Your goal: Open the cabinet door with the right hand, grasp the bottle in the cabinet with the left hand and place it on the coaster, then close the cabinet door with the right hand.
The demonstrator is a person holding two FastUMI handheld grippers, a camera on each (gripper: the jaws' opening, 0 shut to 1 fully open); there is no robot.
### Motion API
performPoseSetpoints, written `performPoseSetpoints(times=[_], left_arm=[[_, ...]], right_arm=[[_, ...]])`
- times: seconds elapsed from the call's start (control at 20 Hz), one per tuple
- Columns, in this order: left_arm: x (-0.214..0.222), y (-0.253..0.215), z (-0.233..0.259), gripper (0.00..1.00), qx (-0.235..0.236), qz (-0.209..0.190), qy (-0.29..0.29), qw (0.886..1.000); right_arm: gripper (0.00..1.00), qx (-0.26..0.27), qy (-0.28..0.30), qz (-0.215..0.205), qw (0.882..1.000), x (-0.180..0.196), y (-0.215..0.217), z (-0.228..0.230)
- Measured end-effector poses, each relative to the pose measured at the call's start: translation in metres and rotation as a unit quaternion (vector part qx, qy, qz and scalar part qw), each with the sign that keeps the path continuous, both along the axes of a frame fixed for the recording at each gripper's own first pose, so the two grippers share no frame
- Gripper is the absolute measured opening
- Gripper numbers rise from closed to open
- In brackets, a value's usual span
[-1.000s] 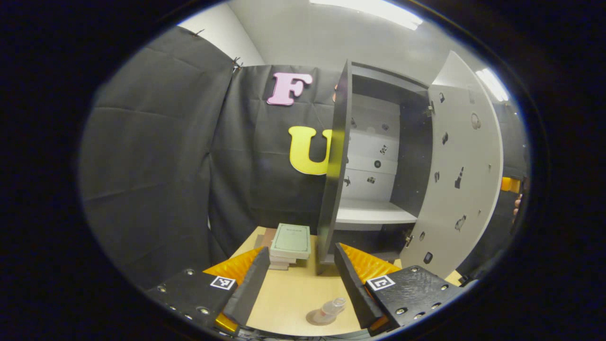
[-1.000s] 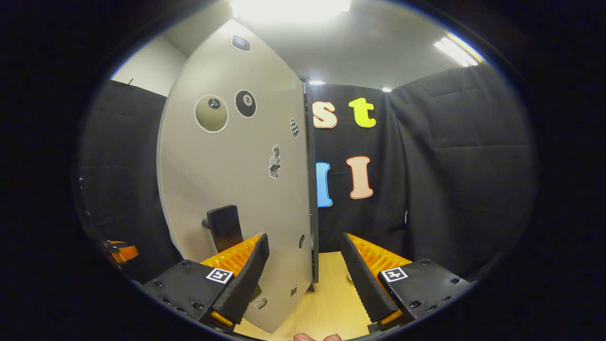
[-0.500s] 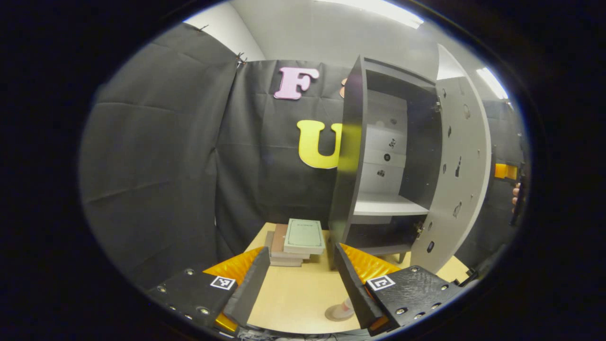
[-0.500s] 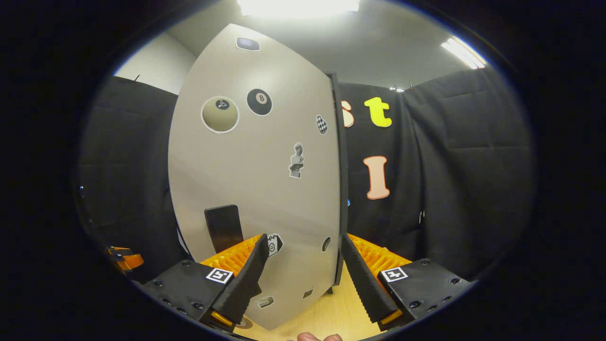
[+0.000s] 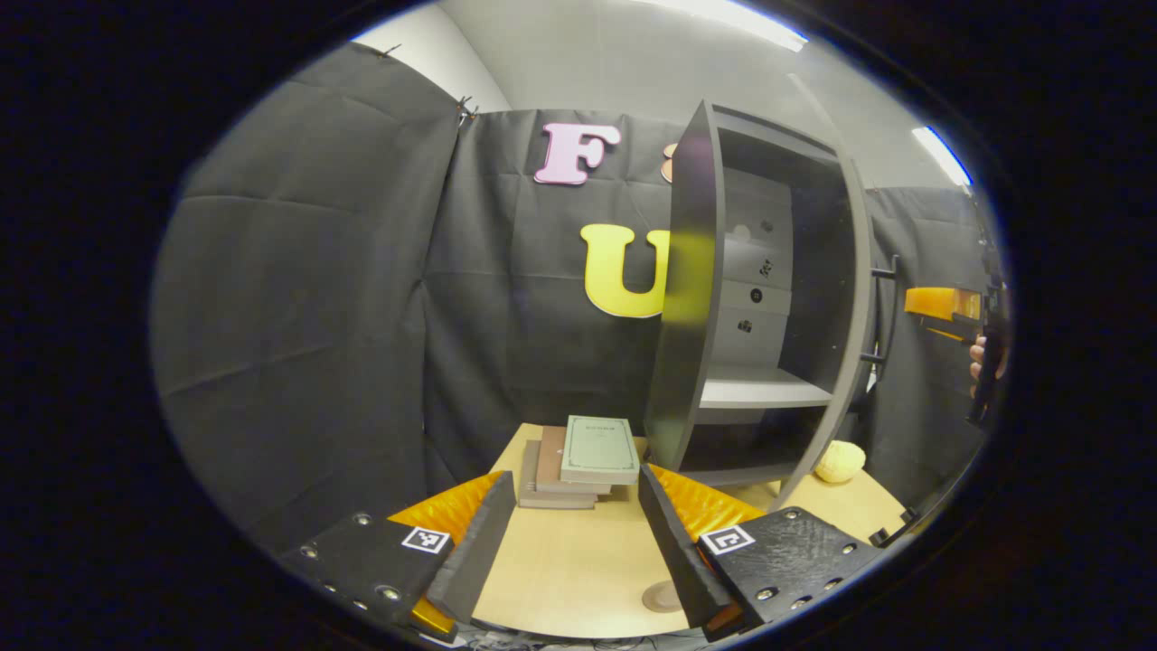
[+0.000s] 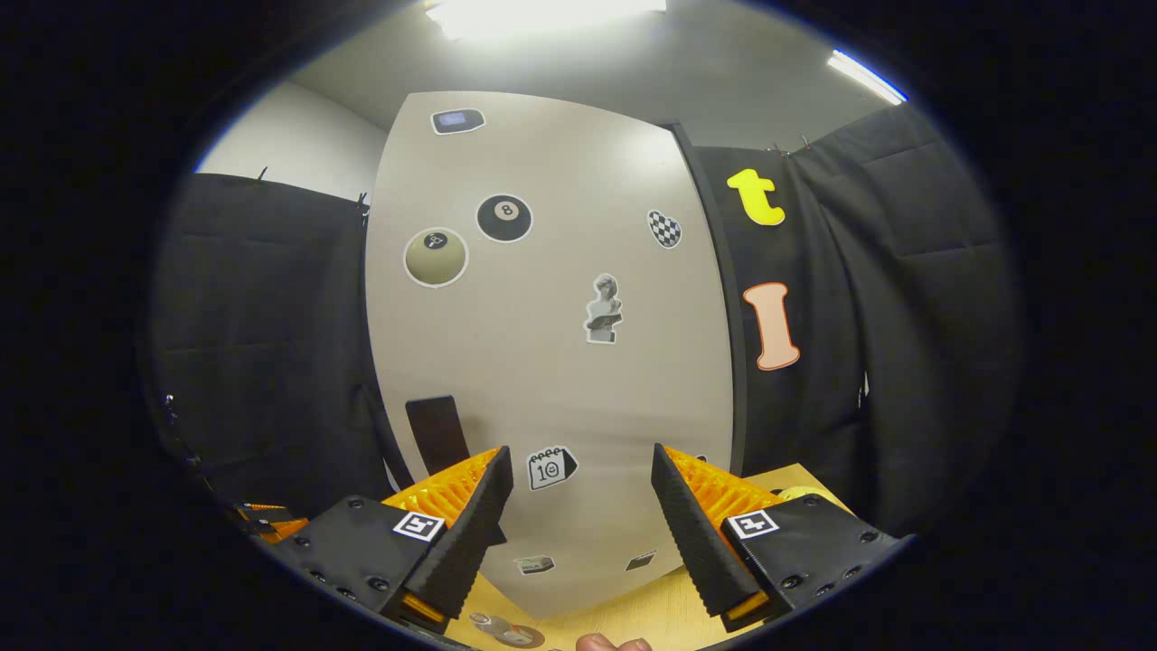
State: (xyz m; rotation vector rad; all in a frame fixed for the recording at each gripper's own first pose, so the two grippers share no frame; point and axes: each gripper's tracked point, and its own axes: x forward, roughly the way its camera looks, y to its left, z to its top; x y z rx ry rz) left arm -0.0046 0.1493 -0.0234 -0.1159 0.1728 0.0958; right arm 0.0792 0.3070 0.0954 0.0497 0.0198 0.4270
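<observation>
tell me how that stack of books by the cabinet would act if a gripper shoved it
The stack of books lies unevenly, the top one offset, so a push would probably slide the top book off first. It looks stiff and fairly heavy. It sits beside the cabinet, which would likely stop it.

Ahead of my right gripper, the cabinet door (image 6: 551,362) carries stickers, and two of them have numbers I can read. Up and a little left of my fingers, a black billiard-ball sticker (image 6: 504,218) shows an 8. Low down, right between my two fingers, a small calendar sticker (image 6: 551,467) shows a 10. The pale ball sticker (image 6: 436,258) beside the 8 has a dark spot with a mark I cannot make out. Ahead of my left gripper, the top book (image 5: 599,449) on the stack has a line of print on its cover, too small to read. The square markers on my grippers carry patterns, not words.
</observation>
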Motion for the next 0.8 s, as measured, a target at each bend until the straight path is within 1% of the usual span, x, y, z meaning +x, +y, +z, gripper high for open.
performPoseSetpoints(times=[0.15, 0.2, 0.25, 0.45, 0.65, 0.8], left_arm=[[0.004, -0.006, -0.006, 0.85, -0.011, -0.003, 0.003, 1.0], [0.005, -0.013, -0.009, 0.82, -0.015, -0.007, 0.007, 1.0], [0.01, -0.026, -0.011, 0.83, -0.019, -0.014, 0.01, 1.0], [0.023, -0.064, 0.006, 0.82, -0.037, -0.032, 0.008, 0.999], [0.027, -0.095, 0.034, 0.82, -0.029, -0.029, -0.01, 0.999], [0.027, -0.115, 0.054, 0.82, -0.008, -0.029, -0.025, 0.999]], right_arm=[[0.98, 0.022, -0.001, -0.018, 1.0, -0.002, -0.014, 0.004], [0.98, 0.035, -0.001, -0.026, 0.999, -0.001, -0.022, 0.007], [0.98, 0.044, 0.001, -0.032, 0.999, 0.0, -0.031, 0.008], [0.98, 0.04, 0.004, -0.062, 0.997, 0.01, -0.075, 0.006], [0.98, 0.033, 0.009, -0.087, 0.996, 0.017, -0.119, 0.002], [0.98, 0.028, 0.023, -0.098, 0.995, 0.016, -0.148, -0.006]])
